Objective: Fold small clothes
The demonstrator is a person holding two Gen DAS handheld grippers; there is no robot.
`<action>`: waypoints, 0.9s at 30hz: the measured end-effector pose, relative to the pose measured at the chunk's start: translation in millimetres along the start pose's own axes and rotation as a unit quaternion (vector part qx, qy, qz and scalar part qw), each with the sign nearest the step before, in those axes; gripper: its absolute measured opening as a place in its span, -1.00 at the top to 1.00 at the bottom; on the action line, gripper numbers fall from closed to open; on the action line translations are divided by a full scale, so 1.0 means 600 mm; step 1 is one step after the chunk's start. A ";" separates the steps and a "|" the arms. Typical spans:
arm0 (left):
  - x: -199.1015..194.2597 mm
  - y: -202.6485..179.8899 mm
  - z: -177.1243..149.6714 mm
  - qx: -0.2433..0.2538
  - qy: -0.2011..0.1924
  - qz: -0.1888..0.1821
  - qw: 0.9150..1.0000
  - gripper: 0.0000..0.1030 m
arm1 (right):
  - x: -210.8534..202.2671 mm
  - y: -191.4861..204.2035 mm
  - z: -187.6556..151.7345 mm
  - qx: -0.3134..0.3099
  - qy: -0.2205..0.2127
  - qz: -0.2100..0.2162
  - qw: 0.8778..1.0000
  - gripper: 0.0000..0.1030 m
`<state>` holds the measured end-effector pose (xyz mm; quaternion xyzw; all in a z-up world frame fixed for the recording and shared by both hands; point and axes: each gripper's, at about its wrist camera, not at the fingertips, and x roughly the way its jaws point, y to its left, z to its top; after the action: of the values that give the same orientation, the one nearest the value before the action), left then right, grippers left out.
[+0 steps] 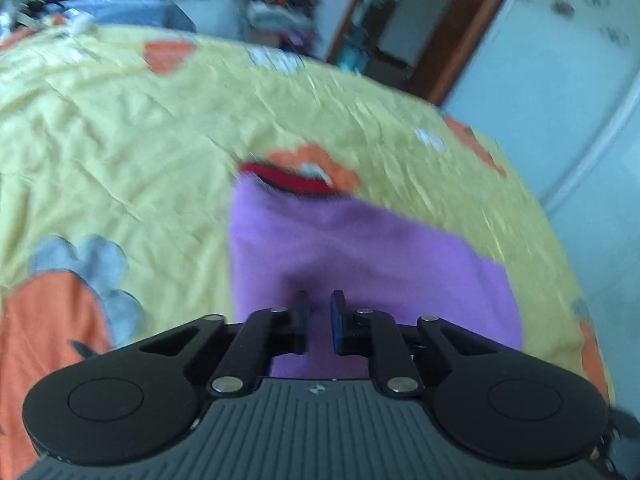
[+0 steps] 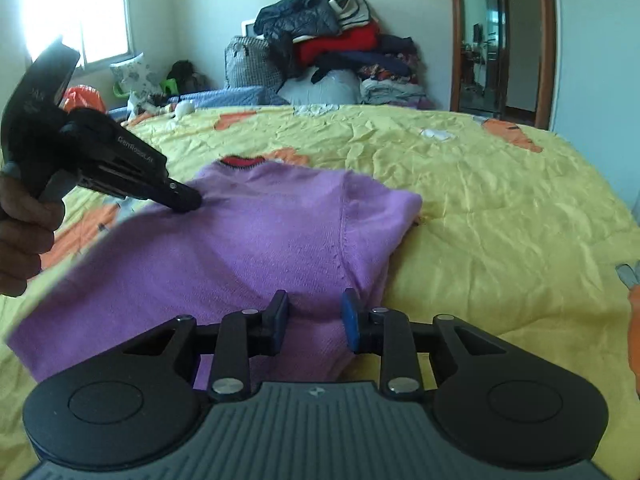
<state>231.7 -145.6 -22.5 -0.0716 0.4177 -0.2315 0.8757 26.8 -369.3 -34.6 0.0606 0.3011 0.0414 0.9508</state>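
Right wrist view is looking across a bed (image 2: 500,208) covered in a wrinkled yellow quilt printed with orange shapes, where a small purple sweater (image 2: 248,248) with a red collar is lying, its collar at the far end and one sleeve folded in at the right. The right tongs (image 2: 315,316) are hovering at the sweater's near hem with a clear gap between the black pad and the blue pad; the knit is showing in that gap, and no pinch can be made out. At the left, a person's hand (image 2: 24,236) is gripping the handle of the left tongs (image 2: 188,203), whose tip is pressing down into the sweater near its left shoulder. White lettering on that tool's side is reading roughly "GenRobot", the last characters being too small to tell.

Left wrist view, blurred, is showing the left tongs (image 1: 320,320) standing narrowly apart over purple cloth, with the red collar just beyond; whether the pads are biting the fabric cannot be told. A small emblem is sitting on each tool's ribbed grey housing, too small to read.

Far behind the bed, a heap of dark and red clothes (image 2: 340,48) is piling up against the wall, beside a wooden-framed doorway (image 2: 500,40) at the right and a bright window (image 2: 80,12) at the left.
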 end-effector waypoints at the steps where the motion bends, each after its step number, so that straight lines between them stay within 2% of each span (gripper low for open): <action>1: -0.002 -0.001 0.004 -0.001 -0.007 -0.004 1.000 0.23 | -0.012 0.003 0.001 0.000 -0.004 0.005 1.000 0.47; 3: 0.012 -0.011 0.013 0.013 -0.001 0.005 1.000 0.17 | -0.036 0.020 -0.007 -0.004 -0.001 0.018 1.000 0.46; 4: 0.023 -0.020 0.015 0.034 0.002 0.021 0.999 0.17 | -0.046 0.030 -0.011 -0.015 0.001 0.024 1.000 0.46; 5: 0.036 -0.026 0.013 0.056 0.009 0.053 0.997 0.17 | -0.052 0.042 -0.014 -0.029 0.002 0.022 0.999 0.46; 6: 0.050 -0.023 0.012 0.063 0.015 0.074 0.995 0.01 | -0.054 0.049 -0.023 -0.040 0.007 0.014 0.999 0.47; 8: 0.056 0.003 0.007 0.026 0.013 0.064 0.998 -0.21 | -0.038 0.050 -0.041 -0.062 0.029 -0.020 0.997 0.47; 9: 0.055 0.013 0.005 0.009 0.015 0.057 0.998 -0.27 | -0.031 0.043 -0.049 -0.058 0.030 -0.018 0.998 0.47; 12: 0.021 0.029 -0.003 -0.013 0.013 0.054 0.998 -0.26 | -0.050 0.036 -0.040 -0.026 0.021 -0.005 0.999 0.46; 14: -0.019 0.036 -0.016 -0.033 0.005 0.041 0.999 -0.07 | -0.075 0.051 -0.035 -0.033 -0.001 0.006 0.999 0.45; 17: -0.086 0.018 -0.061 -0.009 -0.024 0.022 0.999 -0.06 | -0.089 0.084 -0.047 -0.062 -0.002 0.035 0.997 0.46; 19: -0.114 -0.002 -0.098 0.007 -0.028 0.012 1.000 -0.06 | -0.069 0.100 -0.063 -0.089 0.025 0.008 0.996 0.47; 20: -0.116 -0.014 -0.116 0.024 -0.021 0.015 0.999 -0.07 | -0.057 0.100 -0.071 -0.096 0.030 0.003 0.995 0.48; 22: -0.107 -0.035 -0.151 0.065 -0.015 0.059 0.996 -0.09 | -0.055 0.092 -0.063 -0.068 0.028 0.016 0.997 0.47; 24: -0.117 -0.042 -0.171 0.077 -0.011 0.078 0.994 -0.15 | -0.076 0.098 -0.050 -0.060 0.030 0.018 0.998 0.42; 26: -0.150 -0.051 -0.186 0.077 -0.022 0.102 0.992 -0.67 | -0.106 0.100 -0.058 -0.056 0.019 -0.004 0.998 0.16; 27: -0.168 -0.054 -0.196 0.079 -0.036 0.116 0.989 -0.75 | -0.120 0.099 -0.065 -0.042 0.018 -0.013 0.999 -0.31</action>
<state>75.8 -119.5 -17.0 0.0389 0.3715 -0.1576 0.9141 -57.0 -315.5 -16.7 0.0158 0.3173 0.0428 0.9472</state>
